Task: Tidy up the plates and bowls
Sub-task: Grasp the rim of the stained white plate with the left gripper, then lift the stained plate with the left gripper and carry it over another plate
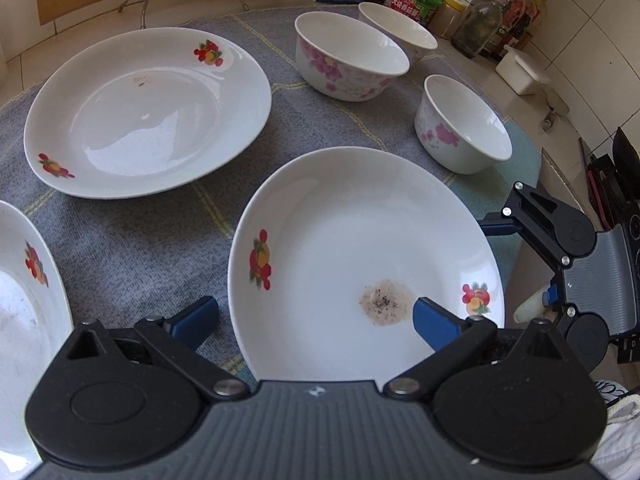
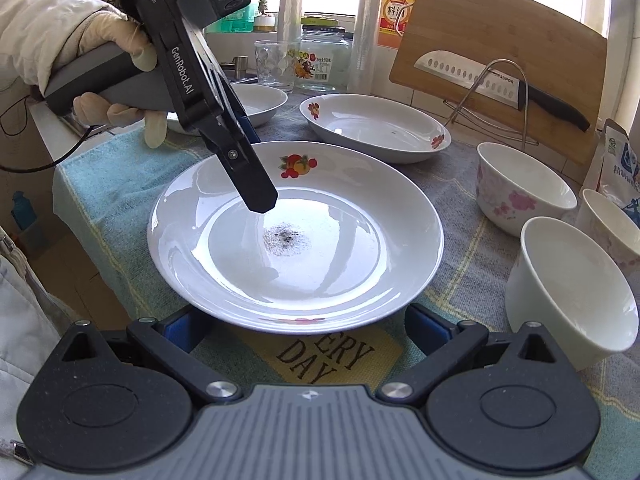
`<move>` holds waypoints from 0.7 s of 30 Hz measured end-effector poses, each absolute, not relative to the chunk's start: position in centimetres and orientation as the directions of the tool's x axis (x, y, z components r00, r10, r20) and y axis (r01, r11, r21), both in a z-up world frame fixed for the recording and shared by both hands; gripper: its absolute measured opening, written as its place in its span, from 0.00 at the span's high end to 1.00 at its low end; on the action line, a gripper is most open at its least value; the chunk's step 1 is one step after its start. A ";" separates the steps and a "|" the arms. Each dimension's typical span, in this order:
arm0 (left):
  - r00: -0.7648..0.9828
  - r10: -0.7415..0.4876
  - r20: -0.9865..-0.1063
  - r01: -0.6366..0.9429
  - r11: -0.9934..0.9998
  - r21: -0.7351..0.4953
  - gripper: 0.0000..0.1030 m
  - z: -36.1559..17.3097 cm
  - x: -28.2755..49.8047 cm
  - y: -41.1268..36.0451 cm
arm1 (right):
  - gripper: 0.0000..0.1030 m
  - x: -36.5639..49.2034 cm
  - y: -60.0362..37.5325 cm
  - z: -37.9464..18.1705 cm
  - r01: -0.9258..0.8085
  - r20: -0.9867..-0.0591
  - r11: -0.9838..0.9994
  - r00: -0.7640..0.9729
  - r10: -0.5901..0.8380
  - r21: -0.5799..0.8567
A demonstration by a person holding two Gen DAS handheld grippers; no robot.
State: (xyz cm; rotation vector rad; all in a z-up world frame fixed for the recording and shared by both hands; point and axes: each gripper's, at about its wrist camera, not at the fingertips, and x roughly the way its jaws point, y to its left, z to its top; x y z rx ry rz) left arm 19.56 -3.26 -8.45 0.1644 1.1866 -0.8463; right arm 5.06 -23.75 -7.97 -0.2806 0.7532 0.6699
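**Two claws close in on a soiled plate**

A white plate with a dark speckled stain (image 2: 286, 238) in its well sits on the cloth-covered worktop (image 2: 100, 184), near the front edge, as two hand-held claws work around it. The left claw (image 1: 314, 316), gripped by a gloved hand (image 2: 116, 76), is spread wide: in its own camera one blue-padded finger (image 1: 434, 322) lies over the plate's inside and the other sits outside the rim over the cloth. From the right wrist camera that claw comes in tilted from the upper left, its dark tip above the plate's inner slope just beside the stain; whether it touches the china cannot be told. The right claw (image 2: 308, 328) is likewise released, its two blue fingers set wide on either side of the plate's near rim, holding nothing.

Beyond the stained plate rests a second fruit-patterned plate (image 2: 376, 126), and a third plate (image 2: 260, 102) lies further back on the left, partly hidden by the left claw. To the right stand three white bowls with pink blossoms: a near bowl (image 2: 572, 288), a middle bowl (image 2: 524, 184) and a far bowl (image 2: 612, 224), close together. At the back a knife (image 2: 500, 84) leans against a wooden cutting board (image 2: 500, 32) in a wire rack.
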 end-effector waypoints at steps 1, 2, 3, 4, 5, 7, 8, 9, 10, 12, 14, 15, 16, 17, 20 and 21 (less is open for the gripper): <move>0.101 -0.493 -0.864 0.658 0.685 -0.314 0.01 -8.4 19.7 -3.3 | 0.00 5.1 -23.7 -8.0 -0.653 -0.711 0.758 0.531 0.461 0.004; 0.085 -0.501 -0.861 0.661 0.675 -0.328 0.01 -8.3 19.9 -3.3 | 0.00 5.2 -23.7 -8.0 -0.655 -0.713 0.755 0.526 0.464 0.008; 0.061 -0.514 -0.856 0.663 0.662 -0.350 0.01 -8.3 20.1 -3.3 | 0.00 5.3 -23.7 -8.0 -0.659 -0.714 0.752 0.523 0.466 0.008; 0.040 -0.516 -0.855 0.660 0.657 -0.365 0.01 -8.3 20.4 -3.3 | 0.00 5.3 -23.7 -7.9 -0.662 -0.715 0.749 0.520 0.467 0.007; 0.032 -0.514 -0.857 0.658 0.656 -0.369 0.01 -8.3 20.5 -3.4 | 0.00 5.4 -23.7 -7.9 -0.666 -0.716 0.746 0.518 0.468 0.006; 0.017 -0.506 -0.863 0.663 0.651 -0.369 0.03 -8.3 20.9 -3.5 | 0.00 5.4 -23.6 -7.9 -0.671 -0.718 0.741 0.516 0.468 0.000; 0.010 -0.505 -0.863 0.665 0.648 -0.371 0.03 -8.3 21.0 -3.6 | 0.00 5.4 -23.5 -7.8 -0.673 -0.719 0.739 0.514 0.468 -0.001; -0.001 -0.507 -0.862 0.666 0.643 -0.379 0.03 -8.3 21.2 -3.7 | 0.00 5.5 -23.5 -7.8 -0.677 -0.719 0.736 0.512 0.470 -0.001; -0.011 -0.510 -0.860 0.666 0.638 -0.387 0.05 -8.3 21.4 -3.7 | 0.00 5.5 -23.4 -7.8 -0.678 -0.720 0.735 0.511 0.470 -0.002; -0.029 -0.507 -0.862 0.669 0.631 -0.393 0.08 -8.3 21.6 -3.9 | 0.00 5.6 -23.4 -7.8 -0.680 -0.723 0.733 0.505 0.472 0.003; -0.044 -0.506 -0.862 0.677 0.619 -0.398 0.11 -8.2 21.8 -4.2 | 0.00 5.7 -23.4 -7.8 -0.683 -0.724 0.731 0.500 0.474 0.007; -0.049 -0.505 -0.861 0.679 0.616 -0.400 0.13 -8.2 21.9 -4.3 | 0.00 5.8 -23.4 -7.8 -0.684 -0.725 0.730 0.497 0.476 0.010; -0.052 -0.505 -0.861 0.679 0.615 -0.402 0.13 -8.2 21.9 -4.3 | 0.00 5.8 -23.4 -7.8 -0.685 -0.727 0.729 0.495 0.476 0.011; -0.058 -0.506 -0.861 0.678 0.613 -0.406 0.13 -8.1 22.1 -4.3 | 0.00 5.8 -23.4 -7.8 -0.686 -0.728 0.728 0.493 0.477 0.012; -0.069 -0.508 -0.858 0.673 0.612 -0.416 0.13 -8.2 22.3 -4.3 | 0.00 6.0 -23.5 -7.7 -0.690 -0.730 0.723 0.485 0.481 0.018; -0.073 -0.508 -0.858 0.673 0.610 -0.418 0.13 -8.2 22.3 -4.3 | 0.00 6.0 -23.5 -7.7 -0.692 -0.731 0.722 0.482 0.482 0.020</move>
